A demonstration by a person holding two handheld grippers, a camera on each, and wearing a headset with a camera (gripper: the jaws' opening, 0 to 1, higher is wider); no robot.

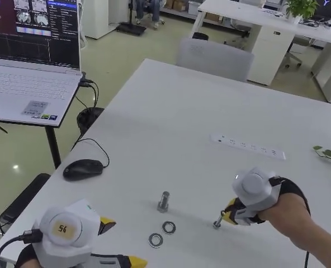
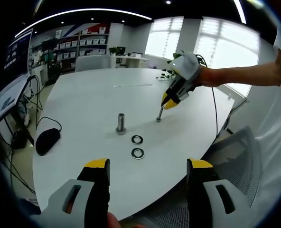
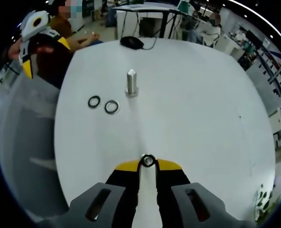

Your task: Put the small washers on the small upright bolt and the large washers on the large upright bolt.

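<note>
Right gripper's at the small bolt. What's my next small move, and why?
Probably lower the right gripper slightly and open it. It seems shut on a small washer, its tips at the top of the small bolt, so the washer should drop onto the bolt. The two washers lie flat beside the large bolt for the open left gripper.

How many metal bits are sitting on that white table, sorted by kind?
Upright bolts: 2, the large bolt and the small bolt
Loose washers lying flat: 2
Total: 4
</note>
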